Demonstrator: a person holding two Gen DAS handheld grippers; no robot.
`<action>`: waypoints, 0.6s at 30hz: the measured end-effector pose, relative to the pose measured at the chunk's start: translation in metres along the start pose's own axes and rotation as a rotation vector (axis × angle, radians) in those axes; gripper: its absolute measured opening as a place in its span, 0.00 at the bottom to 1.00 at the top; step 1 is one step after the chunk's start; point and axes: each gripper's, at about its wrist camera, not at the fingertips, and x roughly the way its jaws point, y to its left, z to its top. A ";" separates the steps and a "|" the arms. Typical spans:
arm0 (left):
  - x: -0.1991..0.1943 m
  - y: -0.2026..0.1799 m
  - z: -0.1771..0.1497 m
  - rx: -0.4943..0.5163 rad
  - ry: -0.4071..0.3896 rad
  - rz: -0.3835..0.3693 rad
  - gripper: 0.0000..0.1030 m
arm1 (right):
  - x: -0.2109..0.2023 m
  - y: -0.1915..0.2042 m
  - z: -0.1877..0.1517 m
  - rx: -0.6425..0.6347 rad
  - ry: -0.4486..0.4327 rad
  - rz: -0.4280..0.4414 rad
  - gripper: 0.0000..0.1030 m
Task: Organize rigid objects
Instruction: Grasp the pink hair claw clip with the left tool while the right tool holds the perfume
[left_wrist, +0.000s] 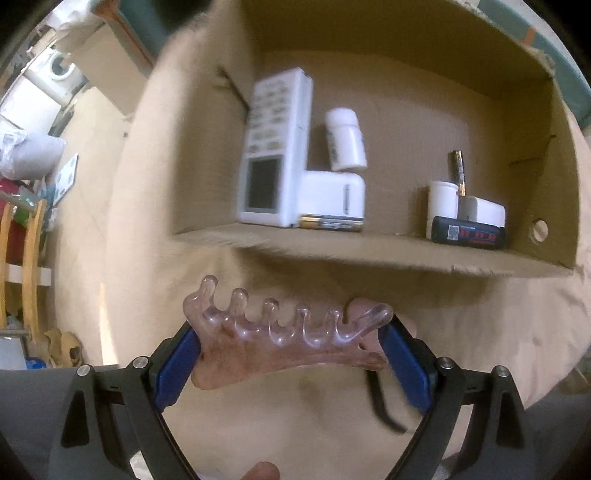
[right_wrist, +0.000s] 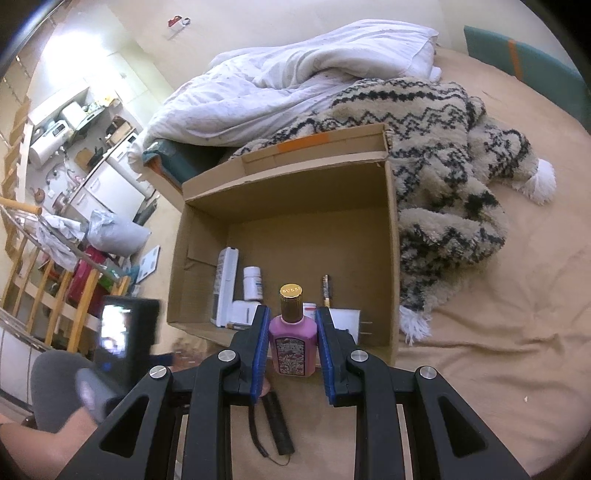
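Note:
My left gripper (left_wrist: 291, 339) is shut on a clear pink toothed comb-like piece (left_wrist: 288, 336), held just in front of the near wall of an open cardboard box (left_wrist: 369, 254). My right gripper (right_wrist: 291, 332) is shut on a pink perfume bottle (right_wrist: 293, 341) with a gold cap, above the box's (right_wrist: 207, 266) near wall. Inside the box lie a white remote-like device (left_wrist: 273, 147) (right_wrist: 225, 288), a white pill bottle (left_wrist: 345, 138) (right_wrist: 253, 282), a white adapter (left_wrist: 332, 197), batteries (left_wrist: 330, 222), a pen-like stick (left_wrist: 458, 171) and a black battery pack (left_wrist: 469, 234).
The box stands on a beige bedsheet (right_wrist: 480, 350). A patterned shaggy blanket (right_wrist: 443, 166) and a white duvet (right_wrist: 277, 85) lie behind and right of it. A black stick with a strap (right_wrist: 277, 424) lies on the sheet under my right gripper. The left gripper's camera body (right_wrist: 125, 332) is at the left.

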 end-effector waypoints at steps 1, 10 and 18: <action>-0.005 0.010 -0.002 0.000 -0.011 -0.001 0.89 | 0.000 0.000 0.000 0.000 0.000 -0.005 0.25; -0.069 0.038 -0.022 -0.032 -0.181 -0.006 0.89 | 0.003 -0.006 -0.001 0.029 0.015 -0.004 0.25; -0.123 0.039 0.017 -0.034 -0.349 -0.017 0.89 | 0.004 -0.006 0.015 0.012 -0.029 -0.028 0.25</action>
